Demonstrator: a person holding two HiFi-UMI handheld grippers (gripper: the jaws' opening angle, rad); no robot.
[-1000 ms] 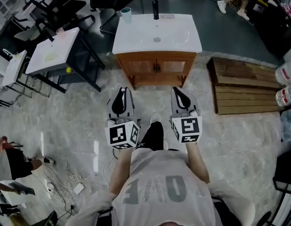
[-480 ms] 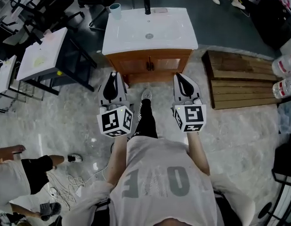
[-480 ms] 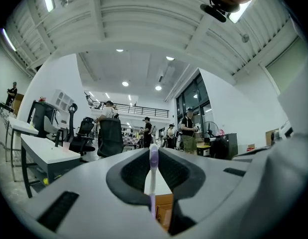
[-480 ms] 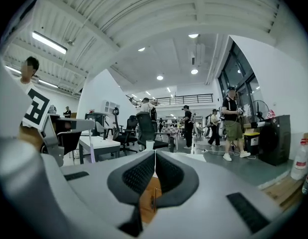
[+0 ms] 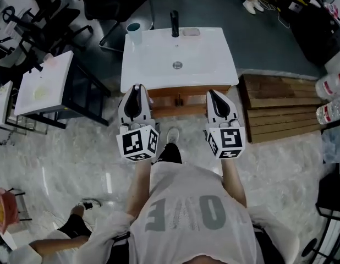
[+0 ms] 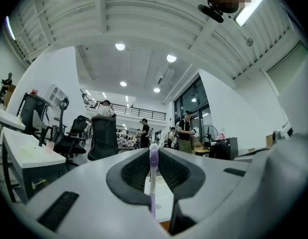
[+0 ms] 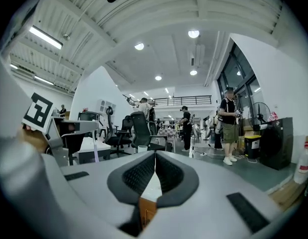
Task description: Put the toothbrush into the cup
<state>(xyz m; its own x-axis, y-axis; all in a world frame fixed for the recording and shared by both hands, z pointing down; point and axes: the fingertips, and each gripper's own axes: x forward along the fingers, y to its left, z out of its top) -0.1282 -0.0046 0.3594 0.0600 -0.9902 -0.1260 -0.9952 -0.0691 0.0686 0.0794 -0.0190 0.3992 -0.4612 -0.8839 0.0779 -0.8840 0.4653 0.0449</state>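
Shirt (image 5: 186, 219) of the wearer, pale with grey print, fills the bottom of the head view, and both forearms reach forward from it. We note the left gripper (image 5: 137, 88) and the right gripper (image 5: 210, 92) held side by side and apart. Each has its marker cube (image 5: 138, 143) nearest the body, and the jaw tips point toward the sink counter (image 5: 214, 65).

Left gripper view: jaws closed onto the toothbrush (image 6: 153, 176), a thin pale-purple stick standing upright in the slit between the pads, its end poking above them. Right gripper view: jaws pressed together, pad to pad, holding nothing.

In the head view both sets of tips appear at the counter's front edge, above the wooden cabinet (image 5: 170, 110) that carries it; marble floor (image 5: 280, 164) lies below the arms.

On the white counter we log a round drain (image 5: 177, 65) in the basin, a dark tap (image 5: 174, 23) at the back edge, and a small tray (image 5: 191, 32) just beside the tap on its right. The cup (image 5: 134, 33) stands upright at the counter's back left corner, well apart from the toothbrush.

Right of the cabinet lies a slatted wooden platform (image 5: 274, 106); left of it stands a white table (image 5: 43, 84) on a dark frame. Farther back we see office chairs (image 5: 27, 15) at upper left.
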